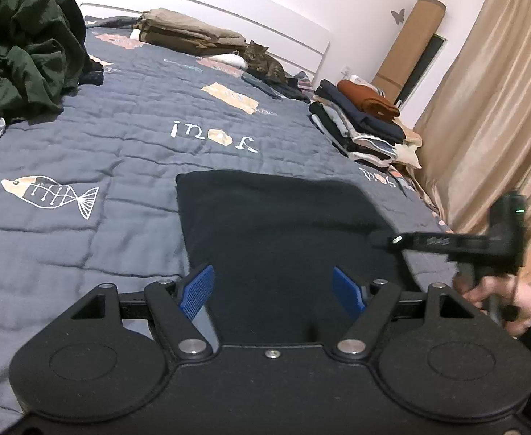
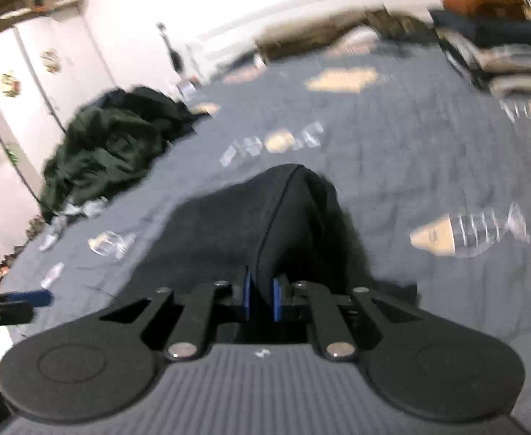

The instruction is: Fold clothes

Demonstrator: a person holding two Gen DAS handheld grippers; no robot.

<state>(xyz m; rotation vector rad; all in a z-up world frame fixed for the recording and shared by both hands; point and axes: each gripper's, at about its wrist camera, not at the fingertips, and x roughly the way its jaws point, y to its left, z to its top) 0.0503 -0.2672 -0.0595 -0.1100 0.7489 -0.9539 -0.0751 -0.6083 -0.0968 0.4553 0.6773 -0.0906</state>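
Left claw: your left claw stands wide, its blue pads apart with nothing pinched; it hangs over the near edge of the black garment.
Right claw: your right claw is drawn narrow and pinches a raised fold of the black garment between its pads; the cloth peaks up from the pads like a tent.
Black garment: it lies folded and mostly flat on the bed's grey quilt, towards the near right part of the bed.
Folded stack: a pile of folded clothes sits at the bed's right edge, well apart from the garment.
Unfolded heap: dark green clothes lie crumpled at the far left.
Other: a cat rests near the headboard.
Right hand: your hand grips the right tool's handle.
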